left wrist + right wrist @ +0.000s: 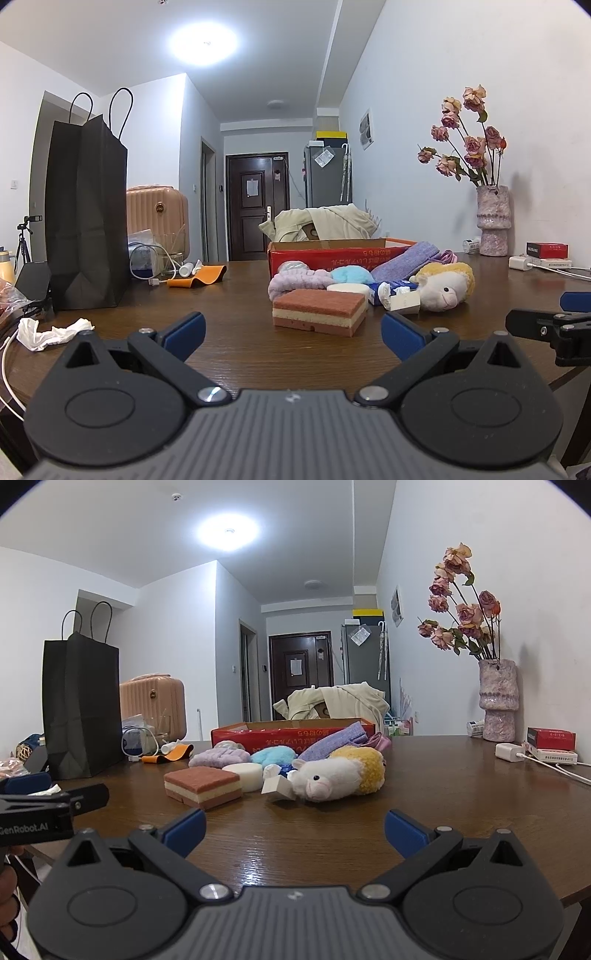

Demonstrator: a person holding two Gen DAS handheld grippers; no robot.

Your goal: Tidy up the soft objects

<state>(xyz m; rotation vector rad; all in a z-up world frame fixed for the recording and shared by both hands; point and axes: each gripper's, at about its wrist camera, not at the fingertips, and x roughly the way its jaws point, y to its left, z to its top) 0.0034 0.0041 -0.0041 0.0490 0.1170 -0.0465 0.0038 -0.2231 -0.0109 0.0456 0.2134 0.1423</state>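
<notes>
**Both grippers spread and waiting short of the soft pile**

Dark wooden table (240, 347) fills the foreground of both wrist views, bare between the tools and the heap. Left gripper (293, 334) hovers with its blue pads wide apart, holding nothing; right gripper (295, 829) is spread the same way and also empty.

Nearest thing is the layered sponge (319, 312), lying flat at about 12 o'clock from the left fingers, its long side running roughly across the left view, one corner turned toward the camera. In the right view the same sponge sits at about 11 o'clock, so the left hand looks the better placed for it. For the right fingers, the plush lamb (332, 775) lies on its side at about 12 o'clock, long axis crosswise, head toward 9 o'clock.

Behind these, touching or crowded together, are a round white sponge (242, 777), a lilac fluffy cloth (219, 757), a pale blue fluffy piece (275, 755) and a folded purple towel (404, 260) leaning on the box rim.

Farthest is the red cardboard box (332, 258), open-topped; from this low angle I cannot tell what is inside it. A black paper bag (86, 218) stands upright at 10 o'clock, well apart.
</notes>
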